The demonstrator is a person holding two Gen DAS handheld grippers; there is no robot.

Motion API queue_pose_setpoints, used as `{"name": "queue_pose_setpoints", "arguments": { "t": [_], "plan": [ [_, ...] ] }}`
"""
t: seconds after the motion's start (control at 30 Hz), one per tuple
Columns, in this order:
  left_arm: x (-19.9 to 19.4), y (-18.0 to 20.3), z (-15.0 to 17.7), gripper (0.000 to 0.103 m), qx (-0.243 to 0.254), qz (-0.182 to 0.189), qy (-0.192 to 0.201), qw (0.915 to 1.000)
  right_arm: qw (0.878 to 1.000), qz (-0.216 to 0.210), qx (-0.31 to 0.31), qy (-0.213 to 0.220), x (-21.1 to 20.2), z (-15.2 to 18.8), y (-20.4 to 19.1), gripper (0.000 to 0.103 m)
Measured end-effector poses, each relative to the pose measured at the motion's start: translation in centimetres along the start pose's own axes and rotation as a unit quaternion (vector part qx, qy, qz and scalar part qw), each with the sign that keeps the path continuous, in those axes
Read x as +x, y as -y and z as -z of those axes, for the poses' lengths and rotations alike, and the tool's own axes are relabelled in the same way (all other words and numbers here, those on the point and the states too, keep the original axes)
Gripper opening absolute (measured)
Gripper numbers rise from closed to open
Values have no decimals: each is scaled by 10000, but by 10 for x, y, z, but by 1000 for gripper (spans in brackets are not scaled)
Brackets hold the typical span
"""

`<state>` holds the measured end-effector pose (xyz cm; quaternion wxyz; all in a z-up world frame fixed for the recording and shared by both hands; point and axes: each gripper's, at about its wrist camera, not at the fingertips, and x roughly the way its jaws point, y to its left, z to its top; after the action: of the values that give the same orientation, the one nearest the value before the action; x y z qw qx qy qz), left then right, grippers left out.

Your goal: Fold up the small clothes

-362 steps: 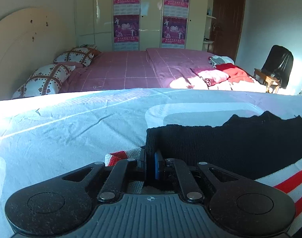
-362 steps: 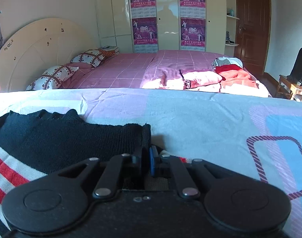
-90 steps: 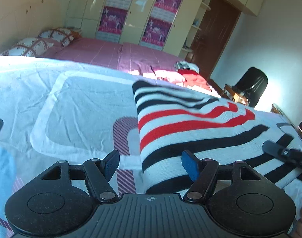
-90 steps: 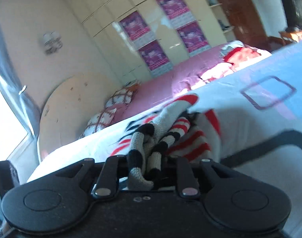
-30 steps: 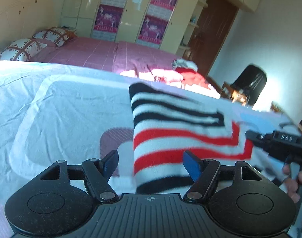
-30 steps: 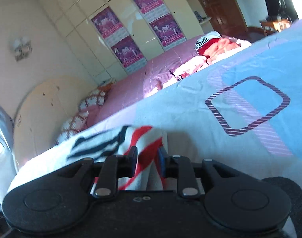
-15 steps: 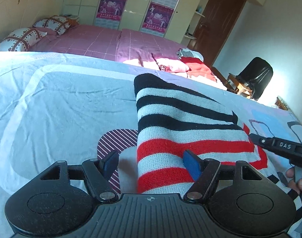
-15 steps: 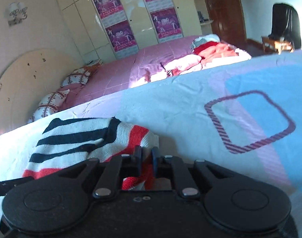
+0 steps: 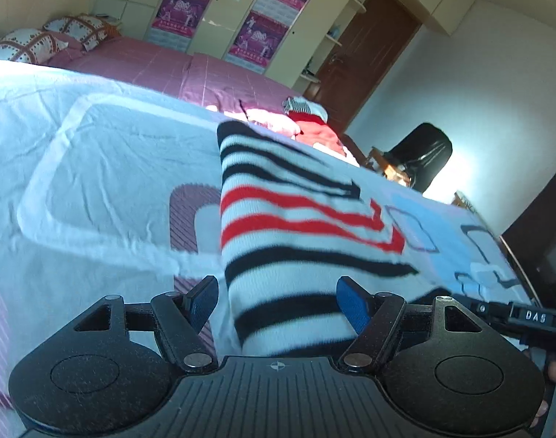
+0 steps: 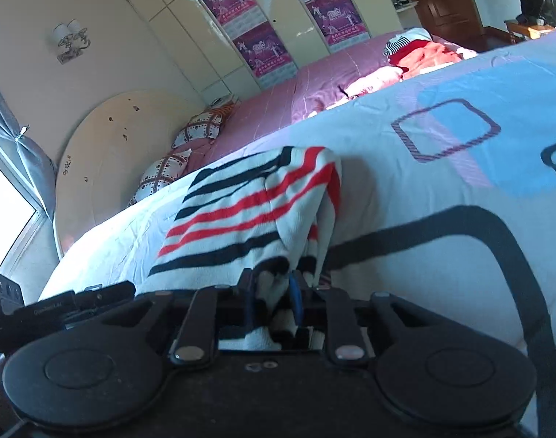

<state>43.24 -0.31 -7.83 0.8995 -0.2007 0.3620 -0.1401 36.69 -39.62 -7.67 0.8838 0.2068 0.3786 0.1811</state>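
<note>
A moment ago the right gripper (image 10: 272,297) pinched just a thin red edge; now a thick bunch of the striped sweater (image 9: 300,226) sits between its fingers, and that side is lifted up. The right fingers are close together and squeeze the knit tight. The left gripper (image 9: 276,301) has its blue fingers (image 9: 352,304) spread wide. The near end of the sweater lies between them, but they do not press it. The sweater lies folded near the middle of the light blue bed cover (image 9: 95,189). Behind it is a pink bed (image 9: 176,69) with pillows (image 9: 26,42) and red clothes (image 9: 314,131). A black chair (image 9: 422,155) stands by the far corner.
</note>
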Motion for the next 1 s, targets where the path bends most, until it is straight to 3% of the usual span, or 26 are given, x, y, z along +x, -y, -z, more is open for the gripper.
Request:
{"name": "queue_pose_setpoints", "arguments": {
  "t": [0.07, 0.13, 0.2, 0.3, 0.43, 0.5, 0.57, 0.6, 0.63, 0.7, 0.8, 1.0],
  "plan": [
    [2, -4, 6, 72, -30, 38, -91, 9999, 9998, -38, 174, -123, 5, 5, 5, 7],
    [2, -9, 8, 72, -142, 128, -132, 9997, 9940, -630, 893, -13, 4, 13, 22, 7],
    [2, -15, 11, 72, -231, 192, -160, 9994, 9759, -1090, 1883, 167, 4, 25, 50, 6],
    [7, -27, 17, 72, -420, 330, -288, 9982, 9529, -1300, 2741, 68, 20, 50, 86, 5],
    [9, -32, 24, 72, -245, 409, -237, 9986, 9422, -1558, 2958, 211, 30, 64, 100, 2],
    [9, -32, 22, 72, -259, 405, -255, 9985, 9456, -1538, 2857, 222, 30, 62, 98, 3],
    [6, -29, 17, 72, -251, 350, -259, 9987, 9503, -1427, 2762, 179, 22, 56, 90, 14],
    [3, -27, 14, 72, -190, 298, -222, 9991, 9574, -1310, 2564, 229, 14, 49, 83, 36],
    [0, -25, 11, 72, -128, 253, -163, 9995, 9643, -1158, 2354, 349, 6, 43, 76, 70],
    [-2, -26, 3, 72, -185, 195, -42, 9996, 9730, -858, 2051, 620, -8, 33, 69, 73],
    [6, -31, -8, 83, -376, 38, -29, 9993, 9764, -847, 1917, 519, -1, 15, 71, 73],
    [23, -27, -21, 83, -341, 88, -104, 9993, 9827, -684, 1701, 252, 25, -3, 78, 73]
  ]
}}
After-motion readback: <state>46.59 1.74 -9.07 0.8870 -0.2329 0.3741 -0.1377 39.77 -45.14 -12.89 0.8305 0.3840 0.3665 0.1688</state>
